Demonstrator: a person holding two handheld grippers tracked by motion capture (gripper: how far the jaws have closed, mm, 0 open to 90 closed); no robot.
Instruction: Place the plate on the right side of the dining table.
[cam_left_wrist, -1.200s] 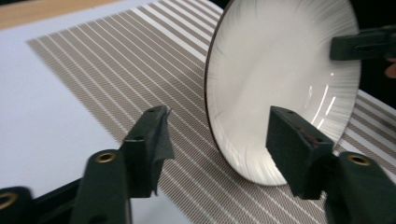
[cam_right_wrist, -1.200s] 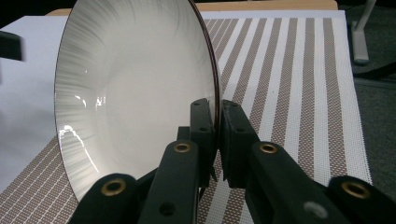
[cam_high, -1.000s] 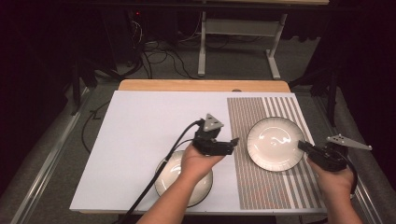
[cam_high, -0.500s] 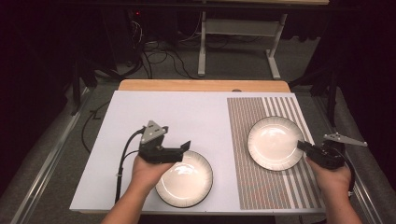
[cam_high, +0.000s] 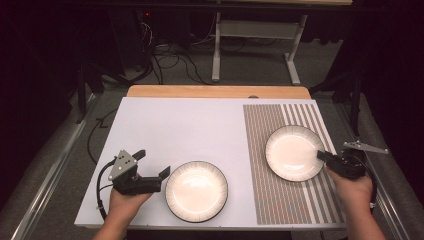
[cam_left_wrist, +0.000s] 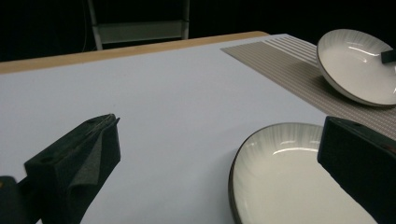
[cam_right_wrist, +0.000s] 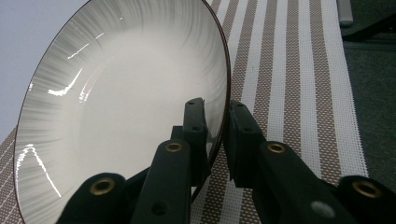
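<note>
At the left of the high view, the left gripper sits in the person's left hand, low over the white table near its front edge; its jaws are spread wide and hold nothing, and a black cable loops from it past the table's front left corner; in the left gripper view one jaw stands over bare white surface and the other over the rim of the near plate. That near plate lies flat on the white surface just right of the open jaws, close to the front edge, its rim dark and its inside pale with fine ribbing; whether a jaw touches it I cannot tell. Farther right lies the striped mat, brown and white, covering the right part of the table; on it rests the far plate, tipped up on one side in the right gripper view. At the far right, the right gripper, held in the right hand, pinches that plate's rim; one jaw lies inside the bowl, the other outside, pressed together on the edge.
</note>
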